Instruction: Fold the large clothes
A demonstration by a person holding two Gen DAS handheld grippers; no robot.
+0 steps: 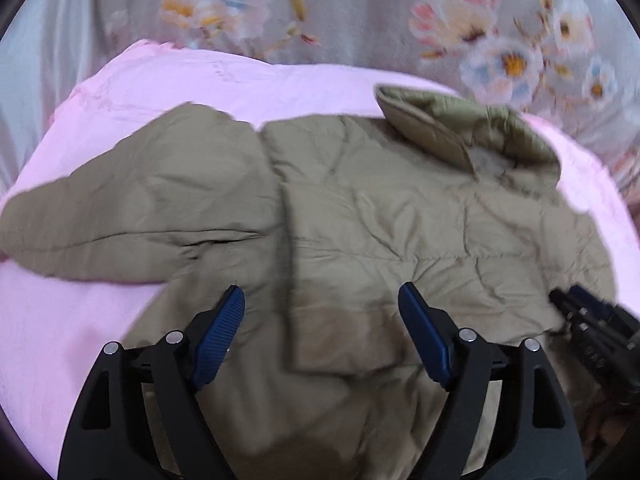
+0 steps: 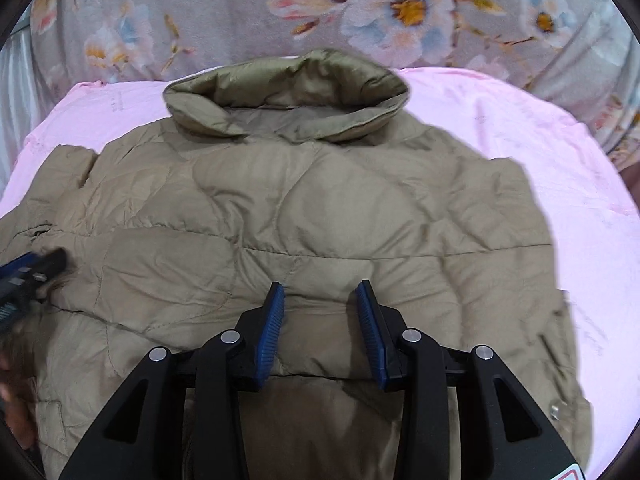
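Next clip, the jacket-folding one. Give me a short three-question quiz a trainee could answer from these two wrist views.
1. True or false: the left gripper is clamped on the khaki puffer jacket.
2. Multiple choice: what does the jacket lie on? A) bare wood B) a pink sheet C) a blue tray
3. Fill in: in the left wrist view, the sleeve stretches toward the ___ edge of the picture.

Key
1. False: both grippers have open jaws, with nothing pinched between the pads; the right gripper is the narrower.
2. B; a floral blanket lies beyond the collar.
3. left
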